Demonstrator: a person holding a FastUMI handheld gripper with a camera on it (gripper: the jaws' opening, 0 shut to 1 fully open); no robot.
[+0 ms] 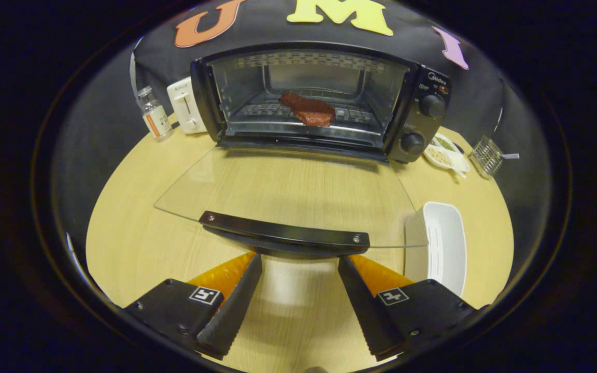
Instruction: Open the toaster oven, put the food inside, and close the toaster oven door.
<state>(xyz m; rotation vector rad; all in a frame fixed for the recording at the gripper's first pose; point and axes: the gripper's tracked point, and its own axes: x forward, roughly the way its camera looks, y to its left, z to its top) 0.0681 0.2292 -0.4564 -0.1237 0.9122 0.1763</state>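
A black toaster oven [412, 103] stands at the back of the round wooden table [132, 228]. Its glass door [288, 186] lies folded down flat towards me, with the black handle [284, 234] at its near edge. On the wire rack inside rests a reddish-brown piece of meat [309, 110]. My gripper [298, 261] is open, its two fingertips just below and under the door handle, one near each end. Nothing is held between the fingers.
A white rectangular dish [441, 248] sits right of the door. Behind it are a small plate of food [446, 153] and a wire basket [486, 155]. Left of the oven stand a white toaster [187, 106] and a glass bottle [154, 114].
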